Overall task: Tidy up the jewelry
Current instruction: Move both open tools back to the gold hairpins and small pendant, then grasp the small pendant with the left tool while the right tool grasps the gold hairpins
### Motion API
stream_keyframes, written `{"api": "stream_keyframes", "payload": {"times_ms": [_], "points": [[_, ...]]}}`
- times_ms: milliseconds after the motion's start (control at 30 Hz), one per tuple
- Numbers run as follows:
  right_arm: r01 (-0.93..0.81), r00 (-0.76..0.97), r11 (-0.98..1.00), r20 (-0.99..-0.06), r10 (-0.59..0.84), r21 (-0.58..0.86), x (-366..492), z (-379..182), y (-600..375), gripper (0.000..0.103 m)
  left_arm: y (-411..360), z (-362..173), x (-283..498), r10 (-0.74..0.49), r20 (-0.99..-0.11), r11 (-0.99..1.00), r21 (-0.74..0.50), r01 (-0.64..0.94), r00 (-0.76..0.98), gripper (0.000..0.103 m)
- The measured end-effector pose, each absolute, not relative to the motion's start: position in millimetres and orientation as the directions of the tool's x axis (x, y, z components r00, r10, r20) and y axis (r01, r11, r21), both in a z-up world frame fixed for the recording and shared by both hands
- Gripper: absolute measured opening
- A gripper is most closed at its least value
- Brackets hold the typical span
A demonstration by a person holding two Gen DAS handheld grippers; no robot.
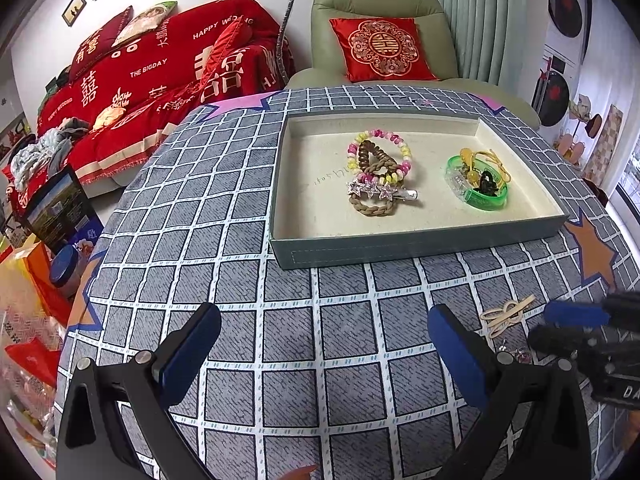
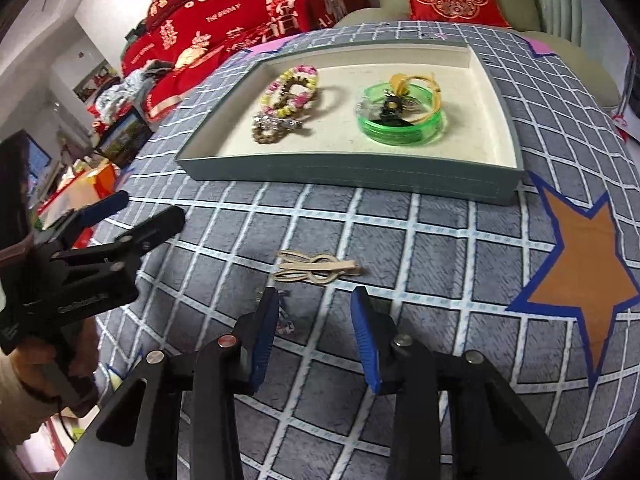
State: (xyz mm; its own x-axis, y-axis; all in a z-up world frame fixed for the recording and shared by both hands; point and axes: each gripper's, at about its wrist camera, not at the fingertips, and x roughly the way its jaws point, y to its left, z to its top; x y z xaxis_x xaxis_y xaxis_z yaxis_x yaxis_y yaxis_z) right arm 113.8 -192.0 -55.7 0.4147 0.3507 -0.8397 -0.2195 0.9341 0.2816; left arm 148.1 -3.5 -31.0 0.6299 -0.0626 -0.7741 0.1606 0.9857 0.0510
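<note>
A grey tray [image 1: 420, 242] [image 2: 360, 178] with a cream lining sits on the checked tablecloth. It holds a pile of hair ties with a star clip [image 1: 378, 176] [image 2: 286, 100] and a green bangle [image 1: 478, 184] [image 2: 400, 120] with small pieces inside. A beige hair clip [image 1: 508, 314] [image 2: 316, 270] lies on the cloth in front of the tray. A small sparkly piece [image 2: 286, 322] [image 1: 516, 352] lies beside my right gripper's left finger. My right gripper [image 2: 316, 300] is open, just short of the beige clip. My left gripper [image 1: 324, 318] is open and empty over bare cloth; it also shows in the right wrist view [image 2: 152, 216].
An orange star [image 2: 580, 272] [image 1: 592, 252] is printed on the cloth at the right. A red-covered sofa [image 1: 152, 76] and a green armchair with a red cushion [image 1: 384, 48] stand behind the table. Bags and boxes [image 1: 44, 248] crowd the floor at the left.
</note>
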Motion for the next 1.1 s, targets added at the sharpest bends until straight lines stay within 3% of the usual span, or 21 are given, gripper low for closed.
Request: {"api": "stream_keyframes", "payload": {"times_ms": [333, 567, 900, 933, 1000, 1033, 1100], "points": [[-0.440, 0.409, 0.893, -0.865, 0.290, 0.092, 128.6, -51.1, -181.4, 0.041, 2.0, -38.0, 148.8, -0.070, -0.795, 0.985, 0.039, 0.166, 0.602, 0.103], [-0.576, 0.349, 0.816, -0.887, 0.303, 0.052, 132.0, -60.0, -166.4, 0.041, 3.0, -38.3, 150.8, -0.071, -0.798, 0.987, 0.032, 0.159, 0.599, 0.103], [-0.585, 0.358, 0.811, -0.892, 0.277, 0.016, 126.6, -64.8, -153.7, 0.040, 1.0, -42.3, 147.2, -0.078, -0.813, 0.987, 0.017, 0.158, 0.577, 0.103], [-0.578, 0.365, 0.816, -0.892, 0.267, 0.007, 126.2, -64.7, -153.3, 0.034, 1.0, -42.6, 146.7, -0.079, -0.815, 0.987, 0.015, 0.158, 0.574, 0.103], [-0.563, 0.367, 0.826, -0.892, 0.264, 0.012, 124.5, -63.6, -154.6, 0.013, 0.3, -43.0, 144.1, -0.086, -0.821, 0.988, 0.004, 0.157, 0.565, 0.103], [-0.553, 0.370, 0.833, -0.892, 0.261, 0.015, 123.7, -63.6, -155.5, 0.009, -0.3, -43.3, 142.8, -0.089, -0.822, 0.988, 0.001, 0.157, 0.562, 0.103], [-0.534, 0.377, 0.845, -0.889, 0.261, 0.021, 121.1, -63.5, -157.5, 0.009, -3.2, -43.1, 140.2, -0.099, -0.827, 0.987, -0.010, 0.161, 0.554, 0.103]]}}
